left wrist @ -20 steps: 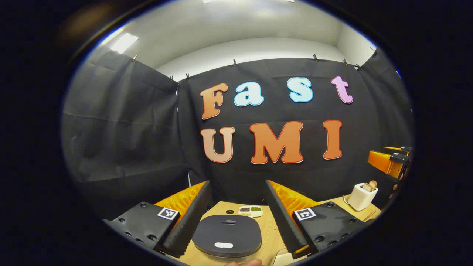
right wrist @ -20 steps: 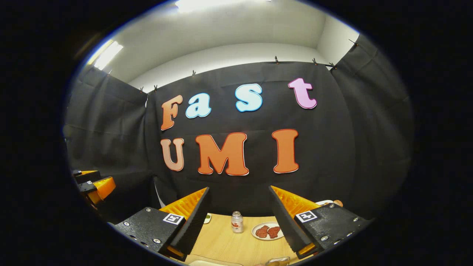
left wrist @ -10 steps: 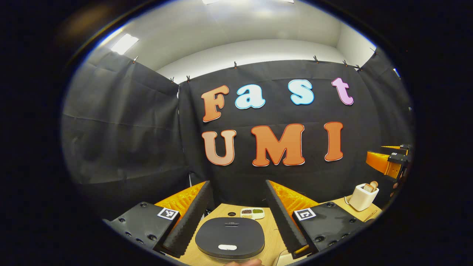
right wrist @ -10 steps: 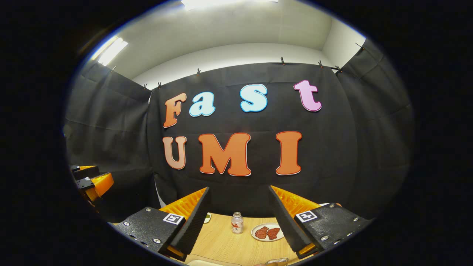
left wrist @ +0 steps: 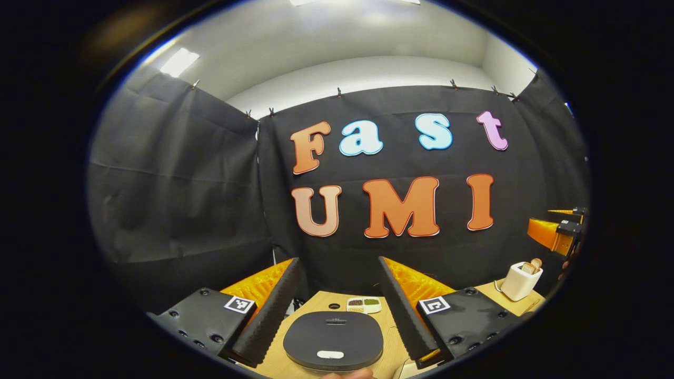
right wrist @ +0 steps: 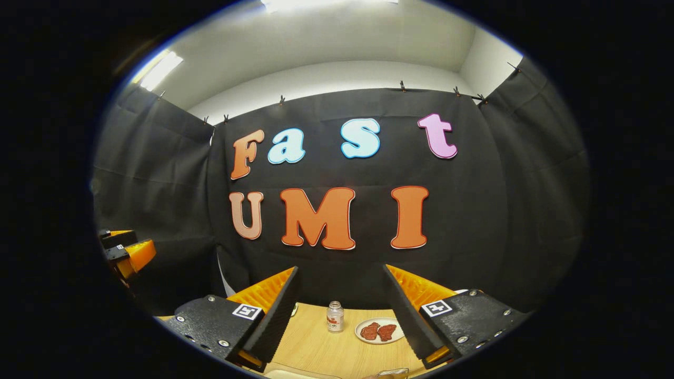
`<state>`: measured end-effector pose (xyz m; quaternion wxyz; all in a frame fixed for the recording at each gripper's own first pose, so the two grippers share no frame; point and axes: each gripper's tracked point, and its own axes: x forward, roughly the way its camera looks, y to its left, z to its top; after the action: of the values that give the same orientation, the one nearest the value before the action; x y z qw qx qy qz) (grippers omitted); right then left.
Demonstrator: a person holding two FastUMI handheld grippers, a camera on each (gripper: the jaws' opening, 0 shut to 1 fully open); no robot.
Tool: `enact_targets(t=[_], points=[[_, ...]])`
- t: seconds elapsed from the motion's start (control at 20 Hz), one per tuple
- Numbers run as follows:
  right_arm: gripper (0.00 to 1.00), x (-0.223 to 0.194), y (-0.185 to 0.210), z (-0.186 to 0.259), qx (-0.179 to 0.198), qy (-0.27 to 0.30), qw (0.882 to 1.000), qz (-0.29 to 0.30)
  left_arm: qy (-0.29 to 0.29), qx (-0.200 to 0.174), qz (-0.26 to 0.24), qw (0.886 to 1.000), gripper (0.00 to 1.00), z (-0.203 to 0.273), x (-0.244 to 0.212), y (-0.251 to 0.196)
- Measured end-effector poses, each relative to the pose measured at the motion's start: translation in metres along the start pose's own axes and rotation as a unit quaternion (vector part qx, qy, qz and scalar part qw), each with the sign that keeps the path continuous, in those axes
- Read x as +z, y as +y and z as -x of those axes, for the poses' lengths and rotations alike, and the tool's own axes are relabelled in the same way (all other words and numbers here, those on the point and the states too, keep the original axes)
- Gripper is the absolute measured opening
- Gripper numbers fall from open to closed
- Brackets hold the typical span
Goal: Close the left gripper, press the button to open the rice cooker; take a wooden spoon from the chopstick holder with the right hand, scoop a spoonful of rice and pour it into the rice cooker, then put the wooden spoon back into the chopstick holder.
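In the left gripper view, the rice cooker with its dark lid down sits on the wooden table, and a small white button lies on the lid's near edge. My left gripper hangs open above it, fingers wide apart on either side. Off to the right stands a white chopstick holder with wooden handles sticking out. In the right gripper view, my right gripper is open above the table with nothing between its fingers. The other gripper appears at the far right edge of the left gripper view.
A small white dish of grains lies behind the cooker. In the right gripper view a small jar and a plate with red pieces rest on the table. The left gripper shows at the left edge.
Both views have shifted slightly; the rice cooker sits a little lower and more centred between the left fingers. Both grippers stay open.
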<state>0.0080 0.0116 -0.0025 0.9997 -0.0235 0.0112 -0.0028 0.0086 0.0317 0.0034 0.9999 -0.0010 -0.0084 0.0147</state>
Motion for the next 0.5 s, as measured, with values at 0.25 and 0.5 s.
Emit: enact_targets(t=[0.25, 0.5], points=[[0.94, -0.007, -0.008, -0.006, -0.016, 0.010, 1.000, 0.003, 0.003, 0.009, -0.001, 1.000, 0.98, -0.008, 0.001, 0.016], [0.94, -0.015, -0.028, 0.002, -0.038, 0.017, 0.999, 0.007, 0.016, 0.021, -0.009, 1.000, 0.86, -0.013, -0.002, 0.037]])
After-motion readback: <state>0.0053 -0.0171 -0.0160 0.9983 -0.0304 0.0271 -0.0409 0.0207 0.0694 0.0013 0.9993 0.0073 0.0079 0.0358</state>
